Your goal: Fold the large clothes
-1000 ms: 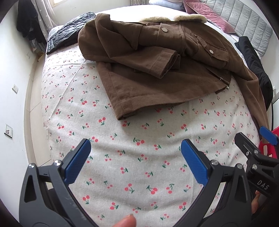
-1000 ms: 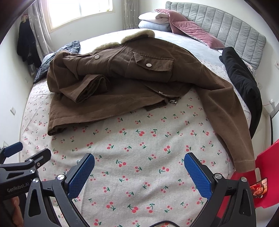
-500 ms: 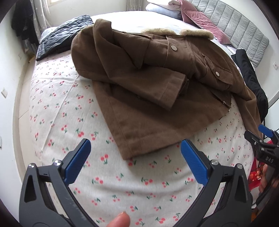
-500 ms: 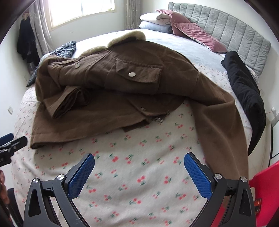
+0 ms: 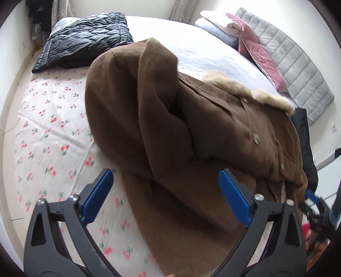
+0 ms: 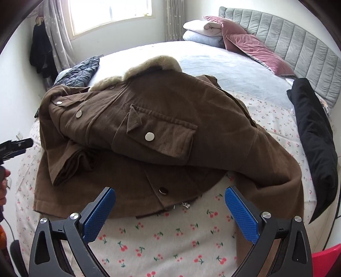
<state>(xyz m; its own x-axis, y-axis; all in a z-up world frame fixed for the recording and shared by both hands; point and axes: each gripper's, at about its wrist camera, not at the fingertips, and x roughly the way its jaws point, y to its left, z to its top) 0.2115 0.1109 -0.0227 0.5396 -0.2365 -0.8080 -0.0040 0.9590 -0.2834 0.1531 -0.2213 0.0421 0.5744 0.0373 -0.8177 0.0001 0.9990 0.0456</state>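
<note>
Brown corduroy jacket with fur collar and metal snaps point(image 6: 162, 127) heaped mid-frame on cherry-print bedsheet point(image 6: 170, 238). Left gripper point(image 5: 166, 191) closing, nothing pinched; right gripper point(image 6: 170, 209) spread wide, empty.

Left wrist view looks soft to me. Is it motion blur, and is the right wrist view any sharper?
Left wrist view: the cherry-print sheet and brown jacket are smeared, consistent with motion blur; the gripper fingers stay crisp. Right wrist view: sharper, the jacket's pocket snap is clear; the window is overexposed. Both show fisheye bending.
</note>
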